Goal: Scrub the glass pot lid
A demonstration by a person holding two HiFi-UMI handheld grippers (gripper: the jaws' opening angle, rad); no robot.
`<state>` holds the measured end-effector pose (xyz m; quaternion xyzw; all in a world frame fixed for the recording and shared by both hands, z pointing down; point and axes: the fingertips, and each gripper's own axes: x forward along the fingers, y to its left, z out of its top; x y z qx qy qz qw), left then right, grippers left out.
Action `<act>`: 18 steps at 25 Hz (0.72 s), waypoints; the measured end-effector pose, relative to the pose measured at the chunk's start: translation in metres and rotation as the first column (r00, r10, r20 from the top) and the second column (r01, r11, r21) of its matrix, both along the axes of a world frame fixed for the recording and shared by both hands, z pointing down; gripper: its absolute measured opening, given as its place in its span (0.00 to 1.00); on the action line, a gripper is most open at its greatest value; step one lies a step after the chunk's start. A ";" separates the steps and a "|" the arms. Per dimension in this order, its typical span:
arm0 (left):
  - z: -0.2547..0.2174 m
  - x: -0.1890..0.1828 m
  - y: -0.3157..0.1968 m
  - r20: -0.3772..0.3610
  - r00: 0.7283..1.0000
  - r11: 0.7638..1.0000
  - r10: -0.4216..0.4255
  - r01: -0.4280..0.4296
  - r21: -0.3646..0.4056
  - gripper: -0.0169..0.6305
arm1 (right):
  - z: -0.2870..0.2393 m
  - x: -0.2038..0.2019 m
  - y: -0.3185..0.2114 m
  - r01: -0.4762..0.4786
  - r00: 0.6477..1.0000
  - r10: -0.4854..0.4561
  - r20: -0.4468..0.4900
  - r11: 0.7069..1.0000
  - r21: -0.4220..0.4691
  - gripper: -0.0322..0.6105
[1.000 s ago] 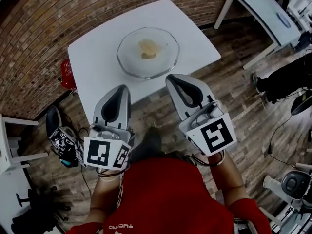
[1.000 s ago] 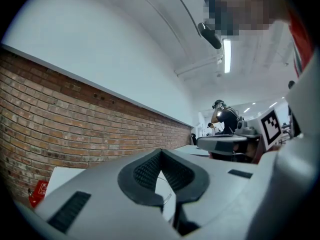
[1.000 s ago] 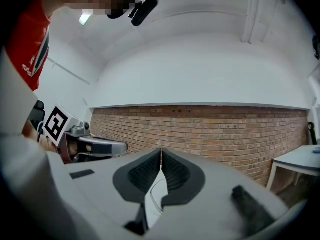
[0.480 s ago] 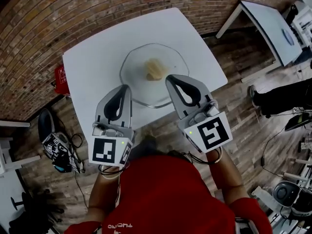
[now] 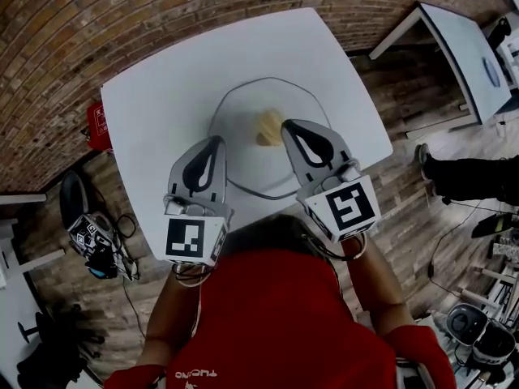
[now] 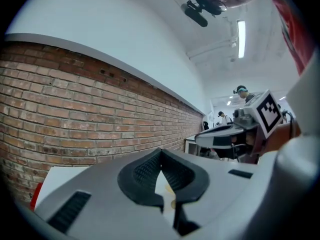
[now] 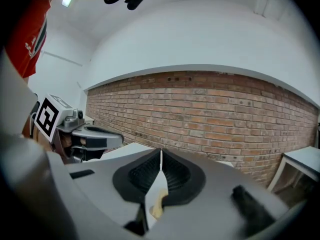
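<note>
A round glass pot lid [image 5: 243, 120] lies on the white table [image 5: 162, 96], with a yellowish sponge [image 5: 268, 127] on its middle. My left gripper [image 5: 213, 142] hovers over the lid's near left edge, shut with nothing between its jaws. My right gripper [image 5: 292, 126] is shut and empty too, its tip just right of the sponge and above the lid. In the left gripper view the shut jaws [image 6: 161, 154] point toward the brick wall, with a bit of the sponge [image 6: 170, 188] showing through the gap. The right gripper view shows its shut jaws [image 7: 161, 156] and the sponge [image 7: 158, 202] below them.
A brick wall [image 5: 122, 23] runs behind the table. A second white table [image 5: 462, 47] stands at the right. A red object [image 5: 97, 128] sits on the floor left of the table, and cables and gear [image 5: 97, 245] lie at the lower left.
Both grippers have moved forward over the table, from short of its near edge to above the lid. The lid and sponge lie where they were on the table.
</note>
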<state>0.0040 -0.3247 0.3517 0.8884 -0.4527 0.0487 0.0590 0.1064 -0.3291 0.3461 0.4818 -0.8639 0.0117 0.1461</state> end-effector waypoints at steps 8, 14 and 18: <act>0.024 -0.004 -0.020 0.010 0.997 0.995 -0.079 0.079 -0.055 0.05 | 0.039 0.001 -0.027 0.022 0.997 -0.029 -0.071 0.995 -0.100 0.10; 0.061 -0.014 -0.023 0.016 0.981 0.961 -0.192 0.191 -0.202 0.06 | 0.090 0.005 -0.037 0.027 0.991 -0.059 -0.121 0.966 -0.256 0.10; 0.086 -0.022 -0.021 0.027 0.973 0.929 -0.230 0.228 -0.293 0.25 | 0.122 0.008 -0.041 0.022 0.985 -0.081 -0.155 0.936 -0.351 0.28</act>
